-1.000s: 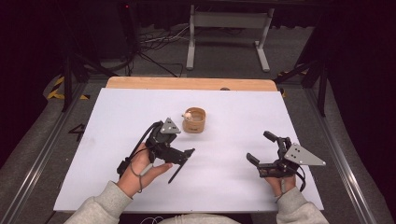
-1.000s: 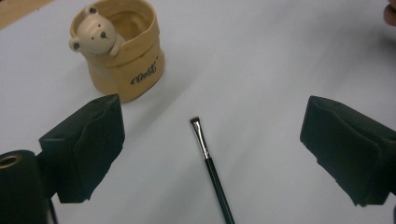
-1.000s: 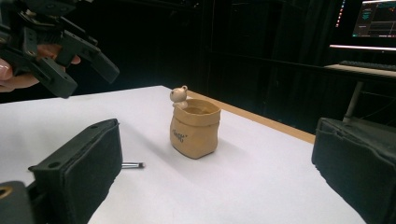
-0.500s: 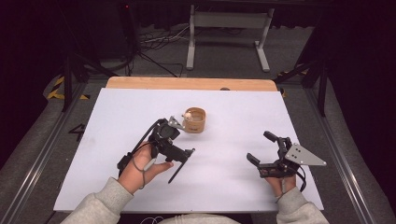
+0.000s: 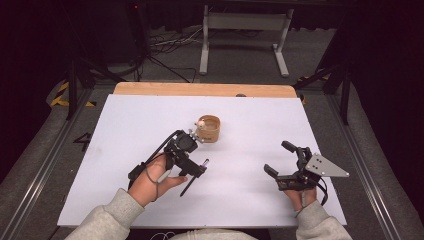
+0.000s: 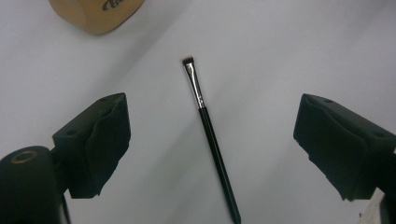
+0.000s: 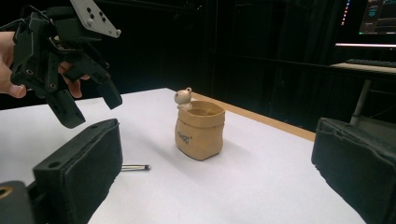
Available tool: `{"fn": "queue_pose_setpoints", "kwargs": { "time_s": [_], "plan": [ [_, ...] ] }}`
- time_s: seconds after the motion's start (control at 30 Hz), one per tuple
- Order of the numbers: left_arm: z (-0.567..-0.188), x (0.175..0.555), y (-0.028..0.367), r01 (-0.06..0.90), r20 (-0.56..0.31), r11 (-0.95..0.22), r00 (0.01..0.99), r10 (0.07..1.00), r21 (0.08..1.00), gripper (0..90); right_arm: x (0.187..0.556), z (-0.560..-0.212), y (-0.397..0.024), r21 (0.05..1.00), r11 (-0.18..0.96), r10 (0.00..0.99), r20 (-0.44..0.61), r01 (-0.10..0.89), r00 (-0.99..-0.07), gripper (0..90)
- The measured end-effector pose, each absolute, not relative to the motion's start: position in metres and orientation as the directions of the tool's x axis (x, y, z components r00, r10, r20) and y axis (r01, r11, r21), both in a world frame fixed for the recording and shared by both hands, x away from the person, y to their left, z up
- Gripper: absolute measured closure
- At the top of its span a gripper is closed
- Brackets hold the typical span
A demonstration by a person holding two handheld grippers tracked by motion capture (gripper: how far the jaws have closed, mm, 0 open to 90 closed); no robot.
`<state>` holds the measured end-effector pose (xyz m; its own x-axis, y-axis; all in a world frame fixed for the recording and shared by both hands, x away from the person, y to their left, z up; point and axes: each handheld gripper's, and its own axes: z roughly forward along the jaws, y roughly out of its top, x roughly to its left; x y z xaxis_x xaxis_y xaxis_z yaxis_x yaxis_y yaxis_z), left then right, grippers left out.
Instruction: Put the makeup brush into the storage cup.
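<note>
My left gripper (image 6: 210, 140) hangs wide open, empty, over the makeup brush (image 6: 210, 135); thin, light, stiff; I'd pinch mid-handle.

A small tan pot (image 5: 209, 128) sits near the middle of the white tabletop (image 5: 120, 125). The left claw (image 5: 192, 167) hovers just at its seven o'clock, jaws spread. At four o'clock, well apart, the right claw (image 5: 280, 159) gapes wide.
</note>
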<state>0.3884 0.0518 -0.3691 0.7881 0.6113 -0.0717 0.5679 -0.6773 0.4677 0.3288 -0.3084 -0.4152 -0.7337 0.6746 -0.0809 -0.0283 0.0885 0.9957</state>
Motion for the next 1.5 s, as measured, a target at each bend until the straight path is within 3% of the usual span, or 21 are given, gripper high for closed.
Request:
{"fn": "queue_pose_setpoints", "kwargs": {
  "time_s": [0.43, 0.77, 1.37, 1.5],
  "plan": [
    [-0.380, 0.397, 0.043, 0.649, -0.119, -0.679, 0.747, 0.654, 0.342, 21.6, 0.329, -0.415, -0.309, 0.996, 0.082, 0.674, -0.075, -0.027, -0.735, 2.1],
    [-0.389, 0.401, 0.040, 0.669, -0.143, -0.675, 0.735, 0.663, 0.312, 23.3, 0.329, -0.416, -0.308, 0.996, 0.087, 0.673, -0.075, -0.022, -0.736, 2.1],
    [-0.409, 0.404, 0.035, 0.687, -0.146, -0.671, 0.721, 0.678, 0.277, 38.5, 0.327, -0.415, -0.309, 0.996, 0.089, 0.676, -0.078, -0.024, -0.733, 2.1],
    [-0.412, 0.404, 0.034, 0.684, -0.144, -0.680, 0.725, 0.673, 0.263, 46.1, 0.327, -0.415, -0.309, 0.996, 0.088, 0.675, -0.077, -0.023, -0.733, 2.2]
  ]
}}
